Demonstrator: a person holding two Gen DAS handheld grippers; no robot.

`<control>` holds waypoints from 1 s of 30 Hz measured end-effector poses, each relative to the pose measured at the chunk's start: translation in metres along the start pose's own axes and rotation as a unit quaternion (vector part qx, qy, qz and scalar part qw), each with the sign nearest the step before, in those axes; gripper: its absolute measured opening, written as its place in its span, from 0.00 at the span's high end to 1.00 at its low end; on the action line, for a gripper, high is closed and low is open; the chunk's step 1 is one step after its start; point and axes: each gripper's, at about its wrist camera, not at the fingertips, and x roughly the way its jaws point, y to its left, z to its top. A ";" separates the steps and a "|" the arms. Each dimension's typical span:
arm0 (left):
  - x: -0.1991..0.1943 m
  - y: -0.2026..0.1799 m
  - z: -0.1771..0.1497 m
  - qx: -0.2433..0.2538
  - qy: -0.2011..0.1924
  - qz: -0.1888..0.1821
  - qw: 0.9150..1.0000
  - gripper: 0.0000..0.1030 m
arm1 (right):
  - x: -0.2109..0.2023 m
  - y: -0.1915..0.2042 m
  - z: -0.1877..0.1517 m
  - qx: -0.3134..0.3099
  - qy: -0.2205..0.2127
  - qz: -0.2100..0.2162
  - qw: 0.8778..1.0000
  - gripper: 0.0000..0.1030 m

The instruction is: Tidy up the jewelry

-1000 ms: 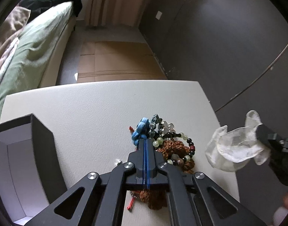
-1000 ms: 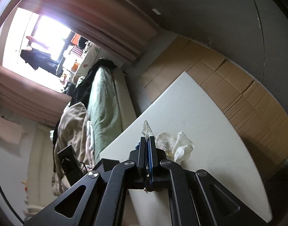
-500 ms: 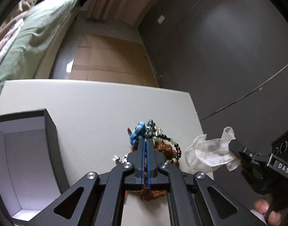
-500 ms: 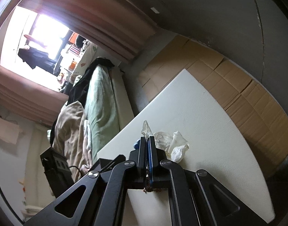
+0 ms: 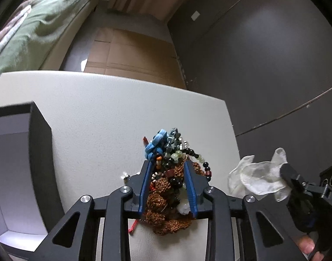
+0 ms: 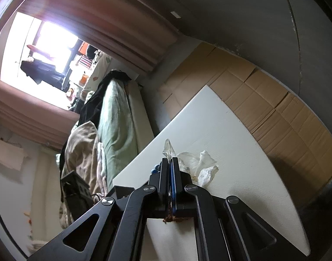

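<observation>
On the white bench (image 5: pixel 105 113): one heap of jewelry (image 5: pixel 172 174), mixed beads in blue, green, black, red and rough brown, with a red cord end trailing at its near side; it lies near the bench's right edge, between the blue-lined fingers of the left tongs (image 5: pixel 168 184), which stand apart around the heap, whether touching it cannot be told. Left of the heap, well apart: open dark box (image 5: pixel 40 143) with pale lining, standing on the bench and partly cut off by the frame edge. Beside the left finger, a small silvery item (image 5: pixel 126 176), too small to identify. Right of the heap, past the bench edge: a crumpled clear plastic bag (image 5: pixel 259 180), held in the air by the right tongs (image 6: pixel 170 165), which are closed on its upper fold; the bag's loose lobes hang just beyond the tips and hide part of the bench in the right wrist view. A thumb (image 5: pixel 306 246) shows at the lower right corner. Writing: white letters "DA" on the right tool's body (image 5: pixel 331 195), the rest cut off. Surroundings: flattened cardboard (image 5: pixel 131 54) on the floor beyond the bench, dark wall (image 5: pixel 263 54) with a small white plate, bed with green cover (image 5: pixel 37 26), brownish curtains (image 6: pixel 113 17) around a bright window (image 6: pixel 39 50).
</observation>
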 end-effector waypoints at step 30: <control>-0.107 0.029 -0.003 -0.003 -0.086 -0.058 0.995 0.93 | 0.029 0.062 -0.036 -0.072 0.042 0.072 0.994 0.97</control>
